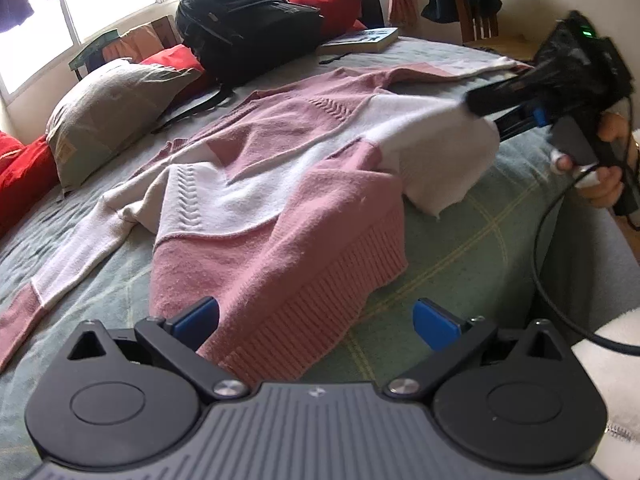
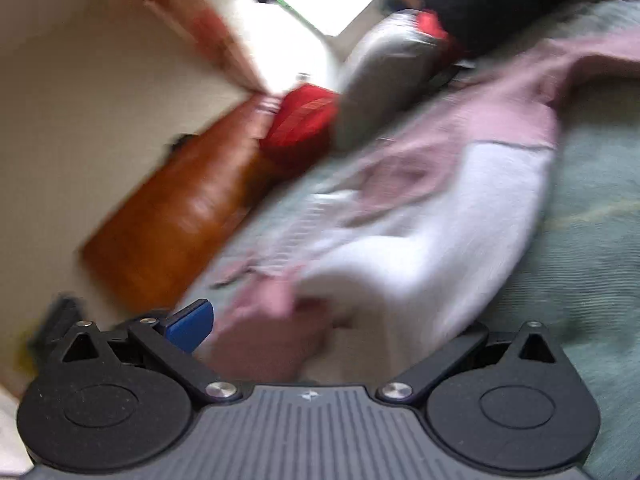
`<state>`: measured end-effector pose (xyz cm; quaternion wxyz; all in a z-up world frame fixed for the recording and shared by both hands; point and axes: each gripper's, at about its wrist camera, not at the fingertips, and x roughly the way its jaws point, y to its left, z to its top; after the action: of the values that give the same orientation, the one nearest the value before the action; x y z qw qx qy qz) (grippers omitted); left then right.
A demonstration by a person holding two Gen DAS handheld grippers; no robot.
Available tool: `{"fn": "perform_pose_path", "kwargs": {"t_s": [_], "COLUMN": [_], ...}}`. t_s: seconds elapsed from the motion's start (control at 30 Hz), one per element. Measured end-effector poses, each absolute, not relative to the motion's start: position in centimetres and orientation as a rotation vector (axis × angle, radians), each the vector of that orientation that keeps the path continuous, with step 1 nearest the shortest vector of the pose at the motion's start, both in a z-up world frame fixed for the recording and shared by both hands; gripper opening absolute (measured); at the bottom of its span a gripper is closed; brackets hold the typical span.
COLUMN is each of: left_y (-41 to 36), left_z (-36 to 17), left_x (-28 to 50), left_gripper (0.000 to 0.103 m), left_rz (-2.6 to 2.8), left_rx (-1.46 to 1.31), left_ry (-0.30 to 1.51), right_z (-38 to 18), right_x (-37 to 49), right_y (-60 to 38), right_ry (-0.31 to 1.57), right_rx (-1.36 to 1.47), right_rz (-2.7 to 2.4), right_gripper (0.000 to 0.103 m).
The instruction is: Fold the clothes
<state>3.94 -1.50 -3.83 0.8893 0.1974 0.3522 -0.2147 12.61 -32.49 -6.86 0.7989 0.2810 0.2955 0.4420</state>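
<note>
The right wrist view is blurring all over: the sweater is smearing into pink and white streaks. Its cloth is covering the right tool at 5 o'clock, hiding one pad. At 9 o'clock, the sweater's sleeve is running off the left wrist view.

Daylight reaches you from the window at the far left, blown out to plain white, so the clothes hung against it read as dark shapes. The pink and white sweater is evenly lit, with soft shadows in its folds. Your left wrist view is sharp, though the bed bows at the edges from the fisheye. Your right wrist view is heavily smeared by motion; only the gripper body near the lens stays crisp, and its window glares white.
</note>
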Motion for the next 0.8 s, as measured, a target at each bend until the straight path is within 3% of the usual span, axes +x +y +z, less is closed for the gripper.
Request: {"fn": "perform_pose_path", "kwargs": {"t_s": [0.13, 0.63, 0.8], "left_y": [-1.4, -1.5, -1.5], "left_z": [-4.2, -4.3, -4.5], "left_x": [4.3, 3.9, 4.2], "left_gripper": [0.102, 0.102, 0.102], "left_rz": [-0.429, -0.427, -0.413], "left_rx": [0.416, 0.409, 0.410], "left_ry": [0.741, 0.742, 0.742], "right_z": [-8.8, -9.7, -10.8], "right_x": [11.9, 11.3, 11.5], "right_y": [-33.3, -29.8, -30.9], "right_ry": [0.704, 0.651, 0.607], "right_rx": [0.627, 0.633, 0.780], "right_rz": [0.839, 0.791, 0.671], "right_gripper": [0.103, 0.103, 0.085]}}
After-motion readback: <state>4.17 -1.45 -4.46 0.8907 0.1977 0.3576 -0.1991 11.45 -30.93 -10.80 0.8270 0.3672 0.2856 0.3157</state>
